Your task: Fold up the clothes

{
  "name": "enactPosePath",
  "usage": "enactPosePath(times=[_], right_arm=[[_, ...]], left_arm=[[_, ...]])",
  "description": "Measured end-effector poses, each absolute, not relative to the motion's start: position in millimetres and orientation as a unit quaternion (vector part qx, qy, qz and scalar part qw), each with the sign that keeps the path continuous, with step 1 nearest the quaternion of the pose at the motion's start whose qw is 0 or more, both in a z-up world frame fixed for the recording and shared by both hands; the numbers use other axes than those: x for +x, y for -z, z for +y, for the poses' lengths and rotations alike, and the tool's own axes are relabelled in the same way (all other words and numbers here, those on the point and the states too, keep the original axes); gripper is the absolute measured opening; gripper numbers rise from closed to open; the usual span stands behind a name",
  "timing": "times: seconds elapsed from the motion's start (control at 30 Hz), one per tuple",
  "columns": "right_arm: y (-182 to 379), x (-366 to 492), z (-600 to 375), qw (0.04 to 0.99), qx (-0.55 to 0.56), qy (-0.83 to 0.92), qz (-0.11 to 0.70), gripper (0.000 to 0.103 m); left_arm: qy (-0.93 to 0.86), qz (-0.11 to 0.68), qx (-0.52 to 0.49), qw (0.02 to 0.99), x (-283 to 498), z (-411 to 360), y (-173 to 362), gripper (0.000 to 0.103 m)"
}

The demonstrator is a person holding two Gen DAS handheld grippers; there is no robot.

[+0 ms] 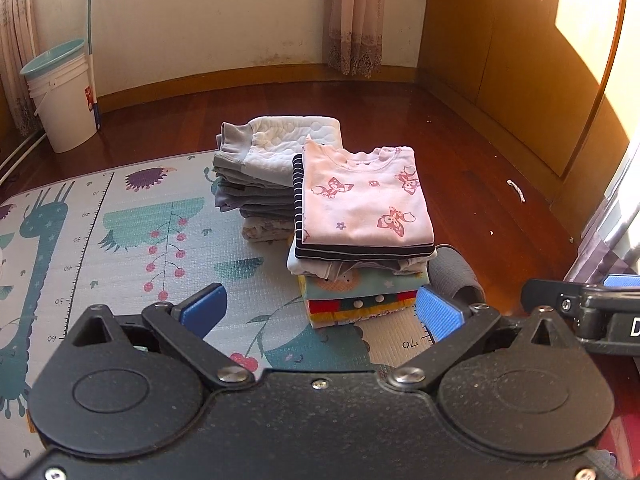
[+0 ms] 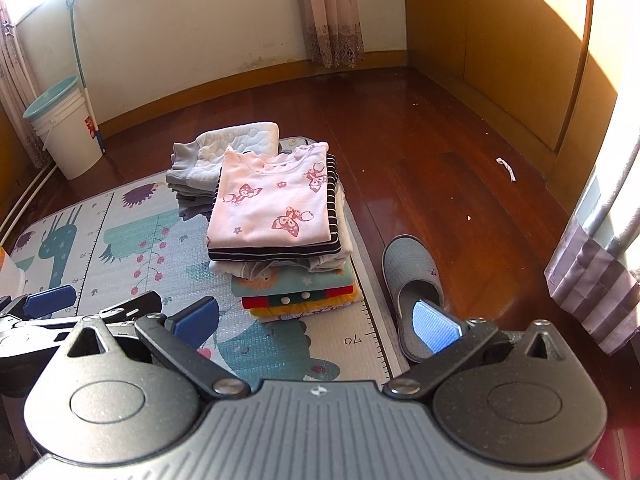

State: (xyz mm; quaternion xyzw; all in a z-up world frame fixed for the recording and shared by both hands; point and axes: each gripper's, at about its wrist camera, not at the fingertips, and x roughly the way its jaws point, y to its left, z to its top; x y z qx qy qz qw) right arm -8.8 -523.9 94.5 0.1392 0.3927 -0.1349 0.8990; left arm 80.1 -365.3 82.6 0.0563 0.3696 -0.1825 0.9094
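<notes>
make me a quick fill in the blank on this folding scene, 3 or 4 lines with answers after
1. The garment on top of the nearer pile is a pink shirt printed with ____.
2. Right under the pink shirt lies a dark garment with thin white ____.
3. The grey slipper lies on the wooden ____, beside the play mat.
4. The fingers of the left gripper and the right gripper are ____ and hold nothing.

Answers: butterflies; stripes; floor; open
</notes>
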Motion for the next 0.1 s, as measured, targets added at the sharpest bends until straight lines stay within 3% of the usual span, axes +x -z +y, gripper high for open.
enactPosePath(times=[0.1], right_arm=[[-97.7,-12.0,-522.8,0.900,0.140,0.133,0.390,0.102]], left_arm=[[0.186,0.355,0.057,0.914,74.8,-363.5,-87.5,0.102]])
